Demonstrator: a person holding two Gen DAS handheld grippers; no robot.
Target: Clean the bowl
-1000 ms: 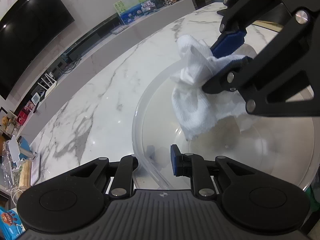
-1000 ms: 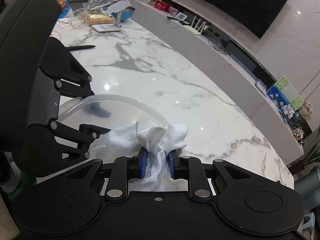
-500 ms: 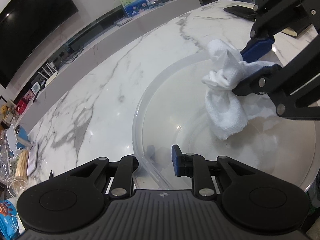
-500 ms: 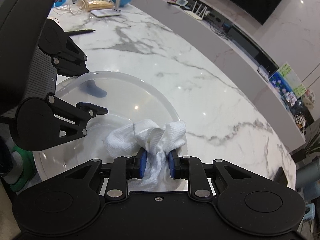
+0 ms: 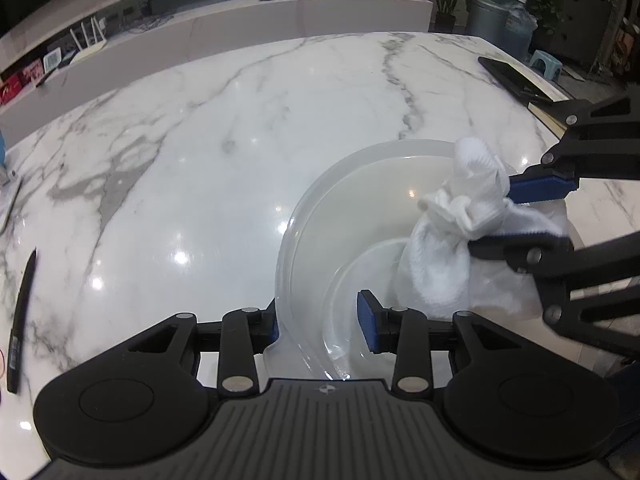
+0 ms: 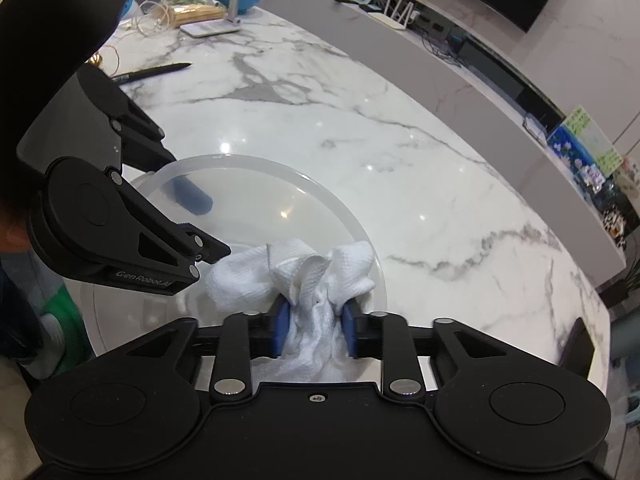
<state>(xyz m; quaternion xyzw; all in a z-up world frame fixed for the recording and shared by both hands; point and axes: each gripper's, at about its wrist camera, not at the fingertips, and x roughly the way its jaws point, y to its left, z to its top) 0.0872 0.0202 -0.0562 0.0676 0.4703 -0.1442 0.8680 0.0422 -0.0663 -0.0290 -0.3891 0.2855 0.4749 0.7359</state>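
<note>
A translucent plastic bowl (image 5: 360, 156) (image 6: 280, 170) stands on the white marble table (image 5: 200, 160). My left gripper (image 5: 320, 324) (image 6: 204, 226) straddles the near rim. One blue pad is outside the wall and the other inside, apart from it, and its jaws are opening. A crumpled white cloth (image 5: 440, 272) (image 6: 248, 276) hangs down into the bowl at its right side. My right gripper (image 6: 314, 330) (image 5: 528, 214) has the cloth bunched between its blue pads. Its jaws are opening, though the pads still touch the cloth.
A black pen (image 5: 20, 312) (image 6: 152, 72) lies on the marble to the left. A dark phone (image 5: 512, 76) rests near the far right edge. A white phone stand (image 6: 224, 4), cables and a blue dish sit at the far left end. A low ledge runs behind the table.
The left gripper has rolled and shifted, so the bowl now sits further right in its view, and its jaws have spread wider over the rim. The right gripper kept its place; its jaws widened slightly.
</note>
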